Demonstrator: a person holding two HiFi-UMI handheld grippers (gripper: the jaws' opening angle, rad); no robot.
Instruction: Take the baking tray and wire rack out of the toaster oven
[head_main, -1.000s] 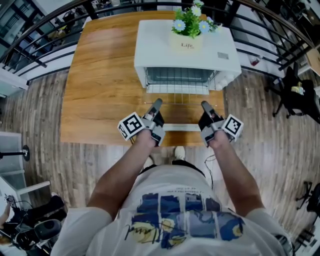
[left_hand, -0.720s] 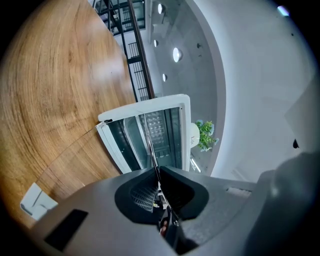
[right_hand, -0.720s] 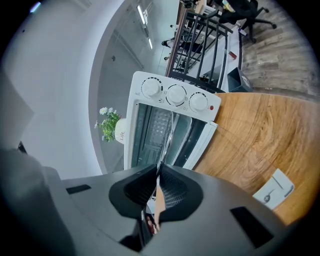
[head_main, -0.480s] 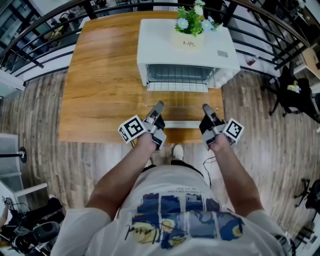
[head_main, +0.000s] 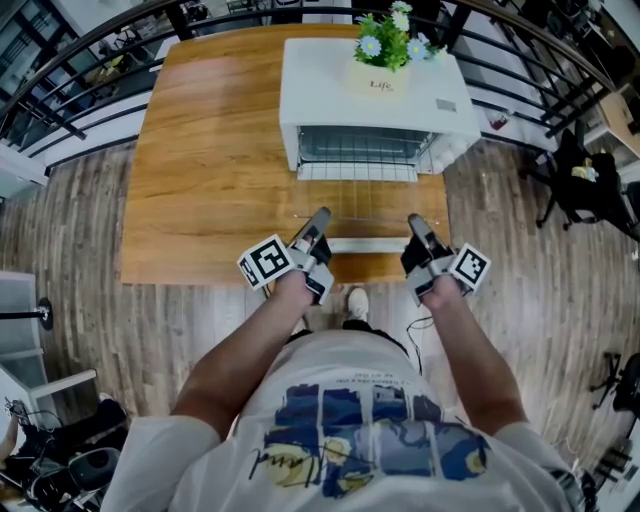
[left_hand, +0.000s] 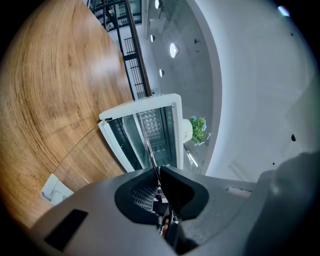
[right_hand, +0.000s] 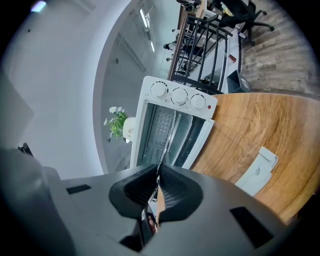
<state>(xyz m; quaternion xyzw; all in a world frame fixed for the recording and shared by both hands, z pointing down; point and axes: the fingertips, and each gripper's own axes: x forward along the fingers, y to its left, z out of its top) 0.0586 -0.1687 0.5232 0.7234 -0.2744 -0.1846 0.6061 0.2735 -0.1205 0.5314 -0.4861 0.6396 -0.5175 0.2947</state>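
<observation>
The white toaster oven (head_main: 370, 95) stands at the table's far side with its door folded down. The wire rack (head_main: 360, 212) juts out of it toward me, level and only faintly visible in the head view. My left gripper (head_main: 320, 216) is shut on the rack's near edge at the left, and my right gripper (head_main: 414, 222) on the right, its jaws having just closed a little tighter. Seen edge-on, the wire rack (left_hand: 148, 145) runs from the left gripper (left_hand: 158, 175) into the oven (left_hand: 150, 125). The same holds for the wire rack (right_hand: 167, 145) and right gripper (right_hand: 158, 175). I cannot make out the baking tray.
A potted flower plant (head_main: 385, 45) sits on top of the oven. A small flat white piece (head_main: 365, 245) lies on the wooden table (head_main: 210, 170) between my grippers, near the front edge. Black railings (head_main: 80, 90) ring the table's far sides.
Both grippers have drawn back from the oven toward the table's near edge, and the rack has come further out with them.
</observation>
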